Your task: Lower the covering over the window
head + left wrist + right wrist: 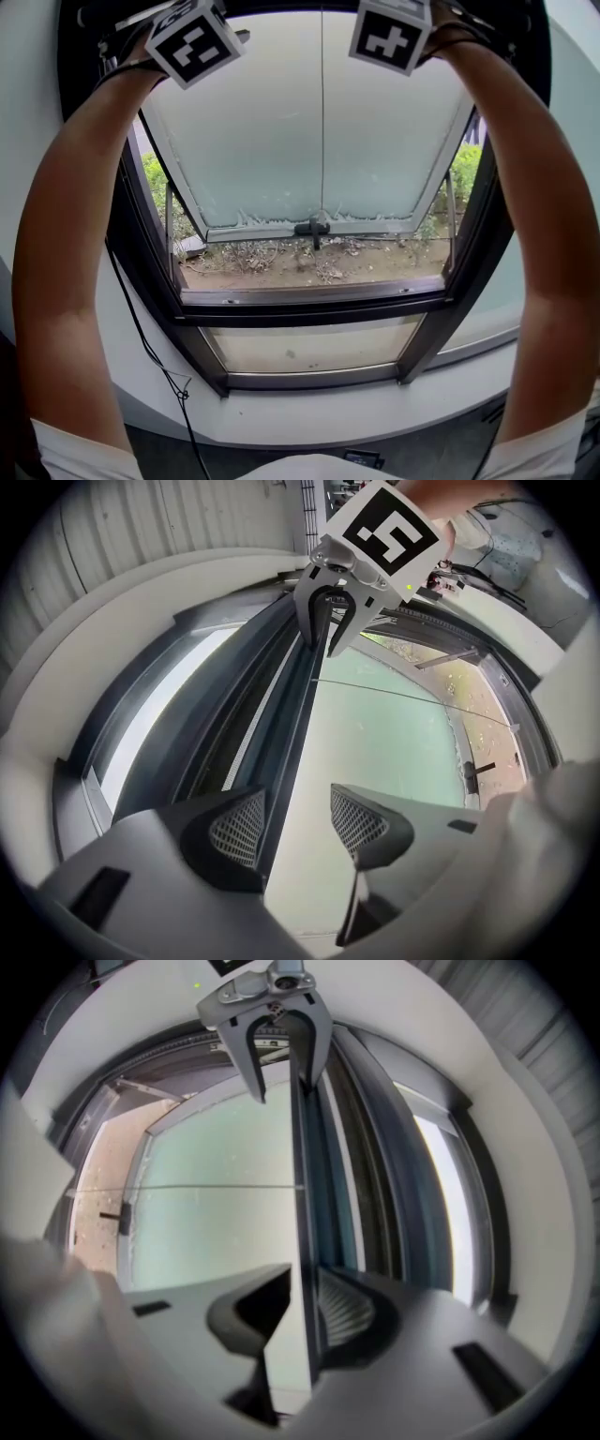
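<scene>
Held high at the window top for the rail; clenched right tongs on its thin edge, straddled it with left tongs released, probably for a level pull-down.

head view: left tongs, right tongs cut off above | covering edge: blurred

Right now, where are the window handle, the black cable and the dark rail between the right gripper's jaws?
window handle (pixel 313 228): head view, middle of its dark grip.
black cable (pixel 142 323): head view, its hanging stretch.
dark rail (pixel 304 1232): right gripper view, its thin front edge.
</scene>
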Demonstrator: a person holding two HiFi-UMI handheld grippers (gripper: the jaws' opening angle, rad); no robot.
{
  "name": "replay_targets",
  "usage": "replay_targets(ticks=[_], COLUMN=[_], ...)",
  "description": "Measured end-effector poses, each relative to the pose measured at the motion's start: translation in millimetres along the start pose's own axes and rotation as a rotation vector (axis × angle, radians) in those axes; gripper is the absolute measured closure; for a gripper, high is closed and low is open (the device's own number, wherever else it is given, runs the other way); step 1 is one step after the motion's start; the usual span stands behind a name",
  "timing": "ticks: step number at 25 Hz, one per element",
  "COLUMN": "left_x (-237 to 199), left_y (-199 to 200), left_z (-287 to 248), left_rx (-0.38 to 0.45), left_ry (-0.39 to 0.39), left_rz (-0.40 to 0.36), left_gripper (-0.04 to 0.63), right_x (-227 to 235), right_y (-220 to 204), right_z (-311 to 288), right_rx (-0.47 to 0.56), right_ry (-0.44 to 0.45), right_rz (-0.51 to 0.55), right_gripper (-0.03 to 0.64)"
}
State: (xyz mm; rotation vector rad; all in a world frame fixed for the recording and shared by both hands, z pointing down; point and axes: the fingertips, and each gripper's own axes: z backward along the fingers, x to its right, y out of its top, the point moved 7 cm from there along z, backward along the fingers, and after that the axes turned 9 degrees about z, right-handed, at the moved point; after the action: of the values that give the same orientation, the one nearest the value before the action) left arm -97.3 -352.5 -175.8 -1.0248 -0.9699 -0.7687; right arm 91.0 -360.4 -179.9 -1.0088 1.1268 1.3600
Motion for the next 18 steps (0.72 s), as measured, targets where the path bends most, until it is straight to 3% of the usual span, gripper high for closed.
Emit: replay_targets(ticks=[13,18], left_x=[39,57], left_y=[-13,-30], left_z=[12,9], left_rx=[-0.022,-0.079], left_ry=[-0.051,-0.076], left_rz=[0.013,0.017], left_gripper=[0.466,0.525], right_x=[-48,-66], right_y=[2,5], right_z=[10,13], right_rx=[0.044,0.05], right_ry=[0.039,0.067], right_rz=[0.013,0.023], right_gripper=[0.546,0.549])
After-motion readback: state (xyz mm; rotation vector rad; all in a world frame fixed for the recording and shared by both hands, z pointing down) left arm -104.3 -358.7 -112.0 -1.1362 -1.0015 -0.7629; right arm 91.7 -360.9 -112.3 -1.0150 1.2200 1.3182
